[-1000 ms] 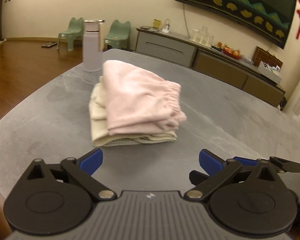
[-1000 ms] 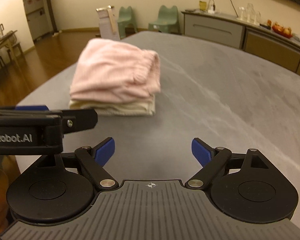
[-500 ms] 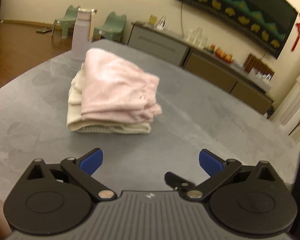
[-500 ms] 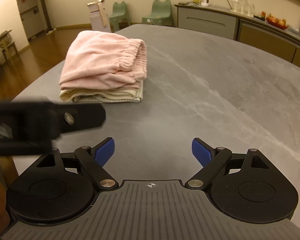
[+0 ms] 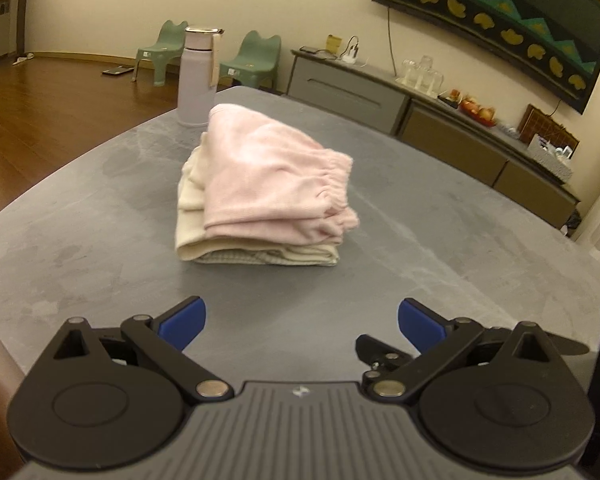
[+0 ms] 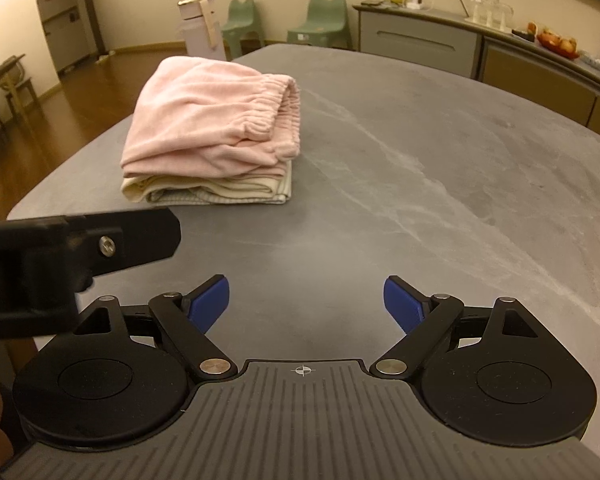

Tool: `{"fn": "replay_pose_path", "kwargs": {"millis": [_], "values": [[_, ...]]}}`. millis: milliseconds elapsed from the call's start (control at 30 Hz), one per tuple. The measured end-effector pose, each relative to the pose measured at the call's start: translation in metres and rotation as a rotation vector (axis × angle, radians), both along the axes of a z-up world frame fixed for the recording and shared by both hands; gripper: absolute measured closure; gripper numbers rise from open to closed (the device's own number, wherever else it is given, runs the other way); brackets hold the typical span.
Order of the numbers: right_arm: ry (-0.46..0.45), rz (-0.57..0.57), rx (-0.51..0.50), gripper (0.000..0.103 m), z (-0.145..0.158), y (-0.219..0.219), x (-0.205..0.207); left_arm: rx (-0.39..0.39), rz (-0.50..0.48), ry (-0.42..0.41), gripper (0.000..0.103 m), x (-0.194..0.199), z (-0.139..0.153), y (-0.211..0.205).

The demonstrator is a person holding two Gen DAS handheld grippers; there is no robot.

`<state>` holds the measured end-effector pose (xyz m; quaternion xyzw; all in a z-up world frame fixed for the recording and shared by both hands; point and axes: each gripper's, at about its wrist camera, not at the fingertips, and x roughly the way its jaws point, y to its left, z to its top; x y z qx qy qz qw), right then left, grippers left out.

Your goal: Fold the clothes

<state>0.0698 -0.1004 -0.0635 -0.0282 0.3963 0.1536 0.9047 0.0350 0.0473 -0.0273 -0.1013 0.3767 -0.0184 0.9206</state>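
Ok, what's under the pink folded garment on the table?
Under the pink garment lies a folded cream garment, with a greyish striped layer at its edge. How many pieces is hidden.

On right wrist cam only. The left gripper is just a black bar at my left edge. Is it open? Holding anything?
Observer: The left gripper is open, with nothing between its blue pads, only bare grey stone-look table beyond them.
Operator: The lilac steel-capped bottle is half hidden by the clothes for me. Is it on the table?
Observer: Yes. Left wrist shows its base on the tabletop, upright, beyond the pile's far corner.
Operator: Is the pile's far left side flush?
Observer: No. The cream folded garment sticks out past the pink elastic-waist garment lying on top of it.
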Motion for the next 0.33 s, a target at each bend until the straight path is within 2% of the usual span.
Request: {"fn": "replay_pose_path", "kwargs": {"millis": [200, 333], "values": [[-0.002, 0.010, -0.004, 0.014, 0.0011, 0.0004, -0.0012, 0.026, 0.007, 0.019, 0.000, -0.0016, -0.0034, 0.0017], [-0.004, 0.011, -0.002, 0.014, 0.0020, -0.0001, -0.0027, 0.083, 0.006, 0.010, 0.000, -0.0039, -0.0018, -0.0039]]}}
